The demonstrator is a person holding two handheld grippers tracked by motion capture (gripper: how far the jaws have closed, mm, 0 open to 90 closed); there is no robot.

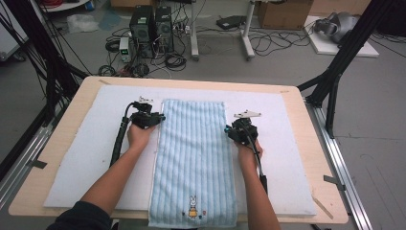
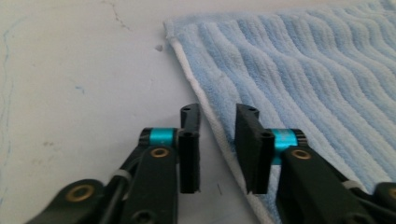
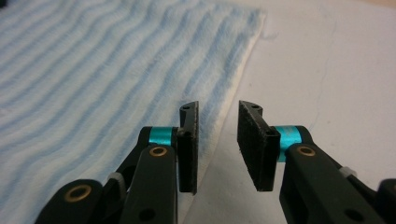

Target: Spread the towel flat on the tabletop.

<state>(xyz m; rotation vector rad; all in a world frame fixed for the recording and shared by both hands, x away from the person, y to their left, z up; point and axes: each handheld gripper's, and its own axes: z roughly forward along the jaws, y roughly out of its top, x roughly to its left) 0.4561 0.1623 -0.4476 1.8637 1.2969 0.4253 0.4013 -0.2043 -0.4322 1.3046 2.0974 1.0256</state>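
Note:
A light blue striped towel [image 1: 194,158] with a small rabbit picture at its near end lies flat along the middle of the white mat [image 1: 81,153]. My left gripper [image 1: 162,116] sits at the towel's left edge near the far corner, open, its jaws straddling the white hem [image 2: 217,135]. My right gripper [image 1: 228,129] sits at the towel's right edge, open as well, with the hem [image 3: 219,135] running between its jaws. In the right gripper view the towel [image 3: 93,70] spreads to the left. Neither gripper holds the cloth.
The mat covers a wooden table [image 1: 316,158]. The towel's near end hangs slightly over the table's front edge. Beyond the table, computer towers [image 1: 151,26], cables and a cardboard box [image 1: 285,13] stand on the floor. Black frame legs [image 1: 335,72] rise at both sides.

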